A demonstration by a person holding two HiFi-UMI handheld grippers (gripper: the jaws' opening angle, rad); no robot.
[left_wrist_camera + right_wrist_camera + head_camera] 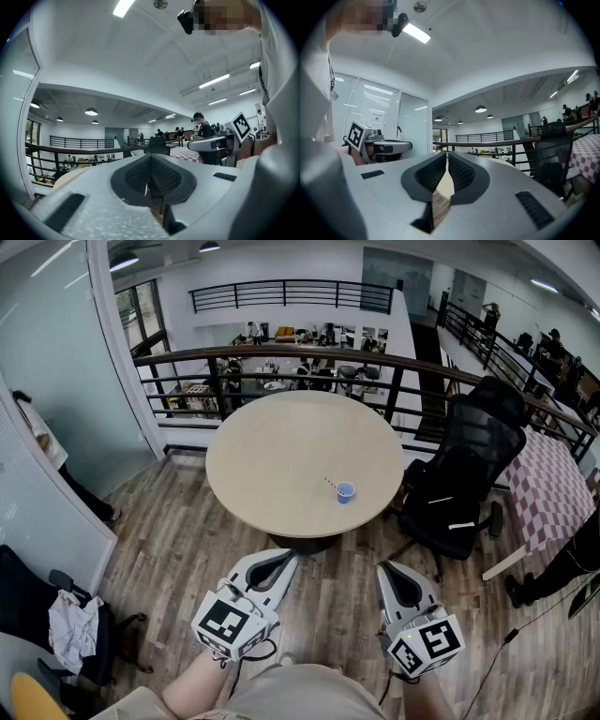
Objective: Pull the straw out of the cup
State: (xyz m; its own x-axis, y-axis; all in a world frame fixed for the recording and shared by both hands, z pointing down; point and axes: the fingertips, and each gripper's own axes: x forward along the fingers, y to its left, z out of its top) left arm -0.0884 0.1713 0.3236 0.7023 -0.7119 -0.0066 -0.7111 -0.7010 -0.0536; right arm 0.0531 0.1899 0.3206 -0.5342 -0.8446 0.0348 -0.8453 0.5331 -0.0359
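A small blue cup [346, 491] stands on the round beige table [281, 456], toward its near right side. A thin straw [331, 484] leans out of the cup to the left. My left gripper [289, 555] and right gripper [384, 567] are held low near my body, above the wooden floor and well short of the table. Both have their jaws together with nothing between them. The left gripper view [150, 156] and the right gripper view [447, 153] look out level over the room. Neither shows the cup.
A black office chair [469, 474] stands right of the table, and a checkered-cloth table [553, 488] lies beyond it. A dark railing [281, 357] runs behind the table. A glass wall [56, 381] is at the left. A chair with cloth [70, 629] is at the lower left.
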